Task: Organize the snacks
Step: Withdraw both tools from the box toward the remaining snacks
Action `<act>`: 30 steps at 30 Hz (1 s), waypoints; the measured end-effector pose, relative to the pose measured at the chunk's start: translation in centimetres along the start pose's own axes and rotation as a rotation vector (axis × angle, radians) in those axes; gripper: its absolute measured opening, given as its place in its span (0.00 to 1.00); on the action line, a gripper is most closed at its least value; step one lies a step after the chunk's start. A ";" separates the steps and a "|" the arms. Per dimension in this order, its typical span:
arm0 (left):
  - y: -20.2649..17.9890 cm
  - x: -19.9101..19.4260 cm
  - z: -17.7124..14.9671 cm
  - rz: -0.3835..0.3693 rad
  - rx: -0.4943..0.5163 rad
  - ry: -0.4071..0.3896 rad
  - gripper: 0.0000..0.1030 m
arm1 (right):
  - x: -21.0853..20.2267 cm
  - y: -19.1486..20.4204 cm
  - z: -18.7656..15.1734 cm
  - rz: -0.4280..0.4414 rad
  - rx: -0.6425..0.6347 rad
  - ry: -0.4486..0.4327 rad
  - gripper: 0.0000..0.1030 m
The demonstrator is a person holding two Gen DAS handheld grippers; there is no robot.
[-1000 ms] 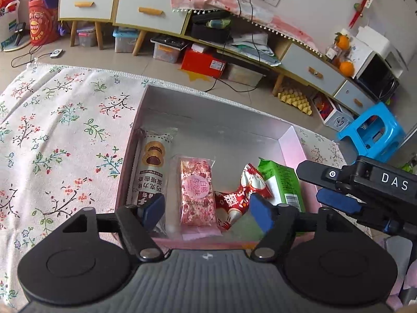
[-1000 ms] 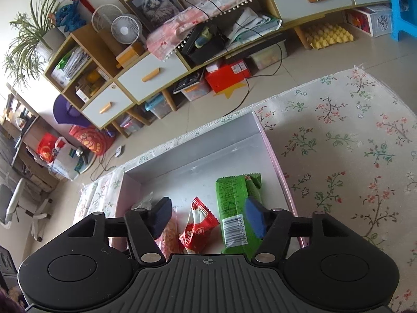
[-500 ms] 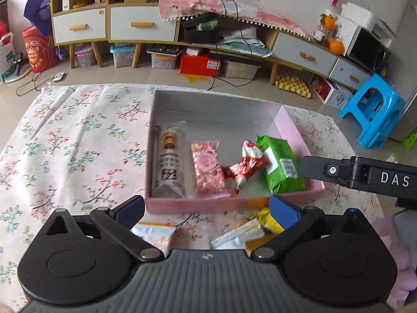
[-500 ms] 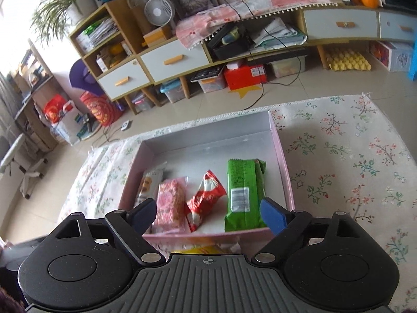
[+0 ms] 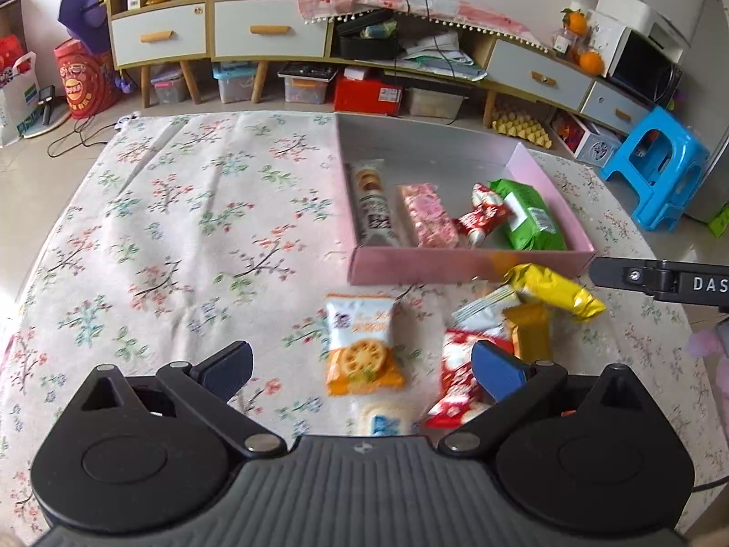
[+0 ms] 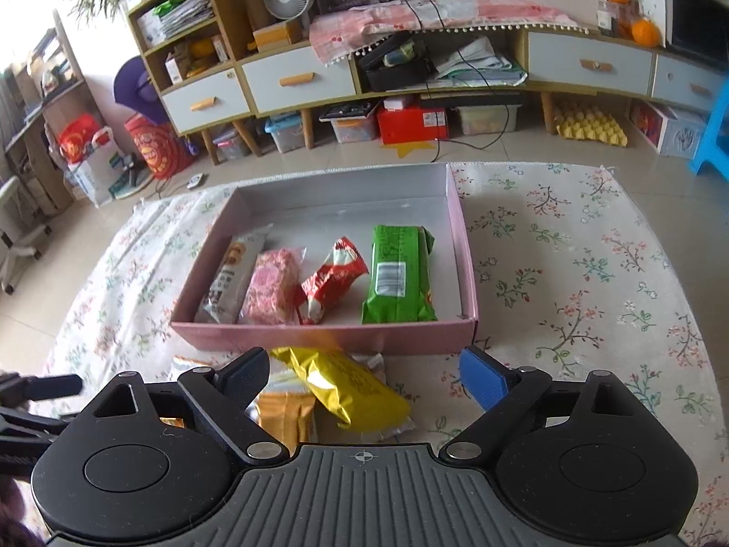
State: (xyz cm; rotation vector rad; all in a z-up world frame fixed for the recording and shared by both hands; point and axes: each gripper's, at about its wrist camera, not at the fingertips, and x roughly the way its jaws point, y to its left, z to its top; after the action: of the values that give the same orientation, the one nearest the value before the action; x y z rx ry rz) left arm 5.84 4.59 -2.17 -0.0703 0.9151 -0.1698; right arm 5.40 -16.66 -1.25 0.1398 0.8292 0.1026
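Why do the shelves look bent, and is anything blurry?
Left wrist view: fisheye lens bows the cabinet; the nearest red snack packet is smeared. Right wrist view: same bowing, daylight washes out the upper left corner, the yellow packet stays fairly sharp.

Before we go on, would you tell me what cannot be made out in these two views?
- White and blue packet, left wrist view: its lower part is hidden behind the left gripper body.
- Orange packet, right wrist view: largely covered by the yellow packet and the right gripper.
- Printing on the snacks in the pink box: too small to read.
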 end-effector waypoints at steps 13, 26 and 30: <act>4.9 -1.3 -3.8 0.013 0.009 0.043 0.99 | -0.8 2.7 -3.0 -0.010 -0.126 0.031 0.90; 3.1 -0.8 -5.2 -0.055 0.093 0.071 0.99 | 0.2 3.9 -3.5 0.020 -0.071 0.114 0.90; 1.7 0.0 -5.7 -0.066 0.135 0.090 0.98 | 1.3 4.1 -4.2 0.002 -0.089 0.148 0.90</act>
State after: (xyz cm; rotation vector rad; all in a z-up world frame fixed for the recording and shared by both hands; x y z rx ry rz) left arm 1.53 6.35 -5.81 0.0332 0.9889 -0.2974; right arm 3.01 -12.04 -4.29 0.0499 0.9706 0.1527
